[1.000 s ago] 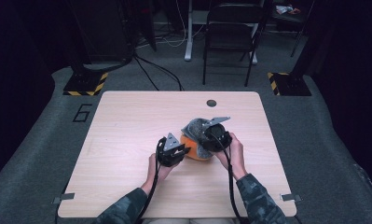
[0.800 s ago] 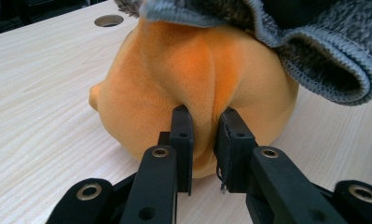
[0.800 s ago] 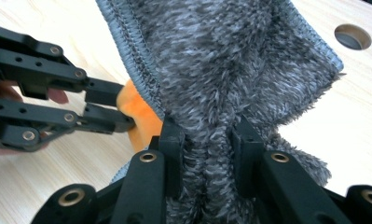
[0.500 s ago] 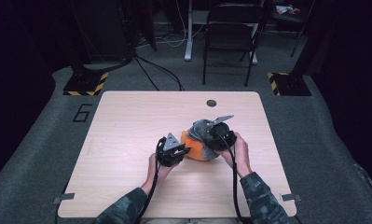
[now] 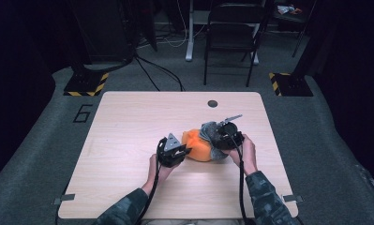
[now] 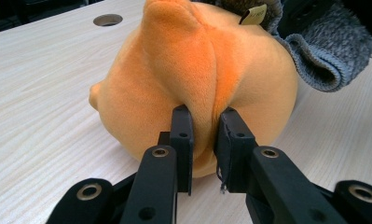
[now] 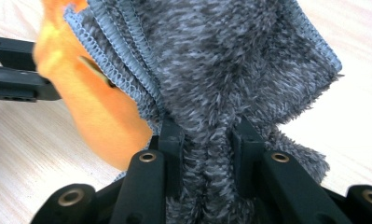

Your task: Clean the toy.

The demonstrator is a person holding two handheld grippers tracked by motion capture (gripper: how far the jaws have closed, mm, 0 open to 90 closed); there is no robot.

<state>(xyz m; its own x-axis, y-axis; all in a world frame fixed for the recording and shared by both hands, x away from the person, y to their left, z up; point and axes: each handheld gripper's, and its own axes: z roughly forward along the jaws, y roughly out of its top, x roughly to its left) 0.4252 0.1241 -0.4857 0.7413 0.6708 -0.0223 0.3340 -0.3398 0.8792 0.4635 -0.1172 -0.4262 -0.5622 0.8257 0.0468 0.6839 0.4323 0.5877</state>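
On the tabletop (image 5: 128, 122), the left gripper (image 5: 174, 151) has its fingers pinched tight on a fold of the orange plush toy (image 5: 199, 145), lying near centre. Right of it, the right gripper (image 5: 224, 136) clamps the grey fuzzy cloth (image 7: 239, 70), which touches the toy.

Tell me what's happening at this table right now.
A person sits at a wooden table with tongs in each hand. The left tongs are pinched shut on a fold of an orange plush toy. The right tongs are clamped on a grey fuzzy cloth that lies against the toy. Both things rest together near the table's middle.
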